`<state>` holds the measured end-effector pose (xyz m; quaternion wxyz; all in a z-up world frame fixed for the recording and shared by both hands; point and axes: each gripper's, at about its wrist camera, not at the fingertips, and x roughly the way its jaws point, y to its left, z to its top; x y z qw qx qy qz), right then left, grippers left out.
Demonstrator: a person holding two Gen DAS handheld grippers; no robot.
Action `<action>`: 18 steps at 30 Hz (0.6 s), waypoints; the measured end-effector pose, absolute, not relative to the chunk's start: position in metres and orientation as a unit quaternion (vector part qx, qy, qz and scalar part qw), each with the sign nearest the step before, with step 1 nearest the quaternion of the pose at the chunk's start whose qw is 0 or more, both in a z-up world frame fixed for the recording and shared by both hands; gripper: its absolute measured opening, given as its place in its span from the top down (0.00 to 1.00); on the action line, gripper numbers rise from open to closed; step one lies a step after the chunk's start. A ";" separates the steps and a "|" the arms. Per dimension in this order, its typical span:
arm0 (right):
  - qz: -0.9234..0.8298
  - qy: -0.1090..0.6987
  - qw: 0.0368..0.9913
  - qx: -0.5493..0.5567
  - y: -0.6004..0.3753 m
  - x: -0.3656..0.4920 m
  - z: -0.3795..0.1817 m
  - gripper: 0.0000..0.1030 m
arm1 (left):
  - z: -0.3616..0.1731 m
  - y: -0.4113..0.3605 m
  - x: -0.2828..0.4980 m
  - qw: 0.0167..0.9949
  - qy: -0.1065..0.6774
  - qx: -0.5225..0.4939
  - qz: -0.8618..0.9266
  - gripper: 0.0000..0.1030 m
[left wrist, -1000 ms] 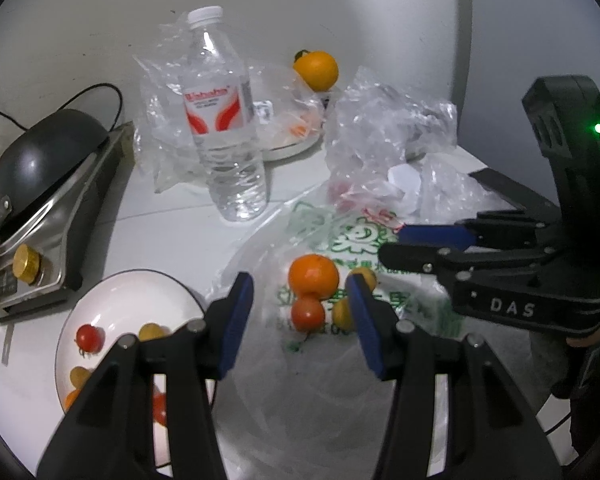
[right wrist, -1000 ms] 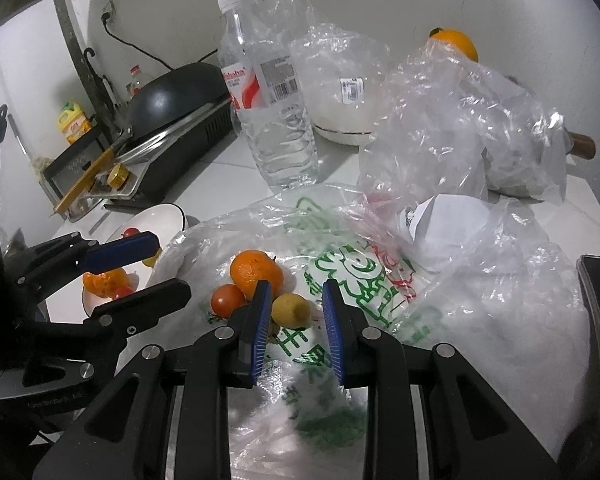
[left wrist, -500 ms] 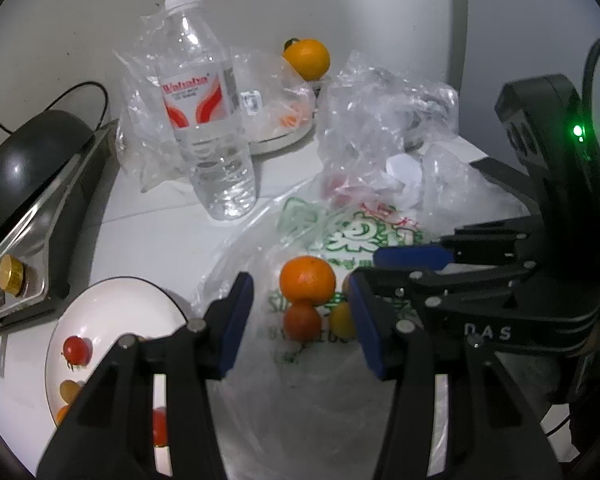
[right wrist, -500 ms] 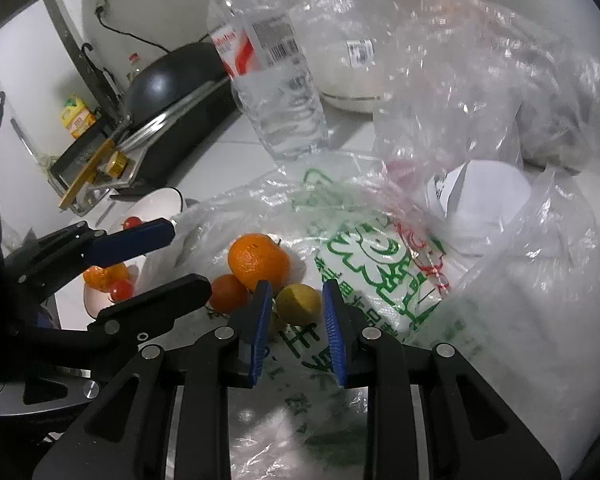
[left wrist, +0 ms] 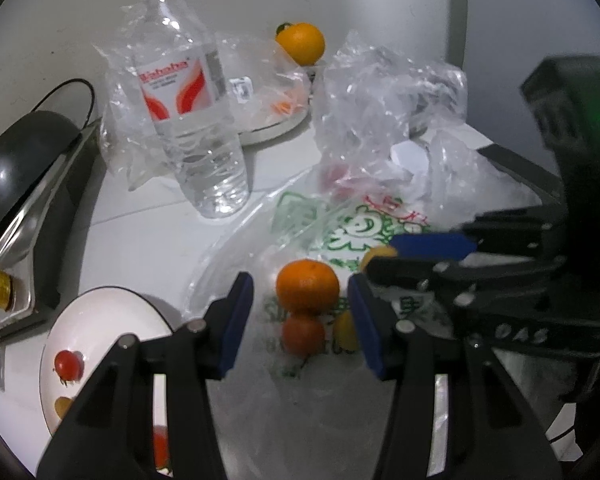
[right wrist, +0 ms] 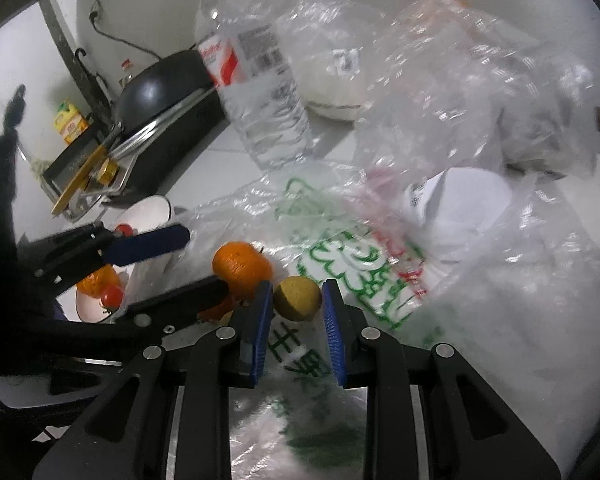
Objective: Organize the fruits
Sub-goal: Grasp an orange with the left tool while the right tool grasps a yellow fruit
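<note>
On a crumpled plastic bag (left wrist: 340, 236) with green print lie a mandarin (left wrist: 308, 286), a red tomato (left wrist: 303, 334) and a small yellow fruit (left wrist: 346, 330). My left gripper (left wrist: 299, 280) stands open just short of them, its blue pads on either side of the mandarin and not touching it. My right gripper (right wrist: 295, 300) is shut on another small yellow fruit (right wrist: 297, 298), held at the pad tips just right of the mandarin (right wrist: 240, 266). In the left wrist view the right gripper (left wrist: 380, 256) comes in from the right. A white plate (left wrist: 100, 320) at lower left holds several small tomatoes.
A water bottle (left wrist: 192, 120) stands behind the bag, with more clear bags (left wrist: 388, 92) and a second orange (left wrist: 300, 42) at the back. A black pan on a stove (left wrist: 16, 168) fills the left edge. The left gripper (right wrist: 206, 260) crosses the right wrist view from the left.
My left gripper has moved forward and down toward the fruits on the bag, which now look larger between its pads. The right gripper keeps the yellow fruit between its pads.
</note>
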<state>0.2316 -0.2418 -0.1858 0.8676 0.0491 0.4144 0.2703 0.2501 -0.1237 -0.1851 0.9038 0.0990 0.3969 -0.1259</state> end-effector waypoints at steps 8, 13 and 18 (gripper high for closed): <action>0.260 0.399 0.877 0.058 -0.255 0.233 -0.180 0.74 | -0.201 -0.132 0.265 0.891 0.420 0.112 -0.131 0.51; 0.262 0.394 0.879 0.058 -0.254 0.233 -0.179 0.74 | -0.207 -0.135 0.271 0.888 0.426 0.120 -0.129 0.52; 0.261 0.392 0.880 0.057 -0.257 0.232 -0.179 0.74 | -0.211 -0.136 0.275 0.885 0.432 0.126 -0.123 0.59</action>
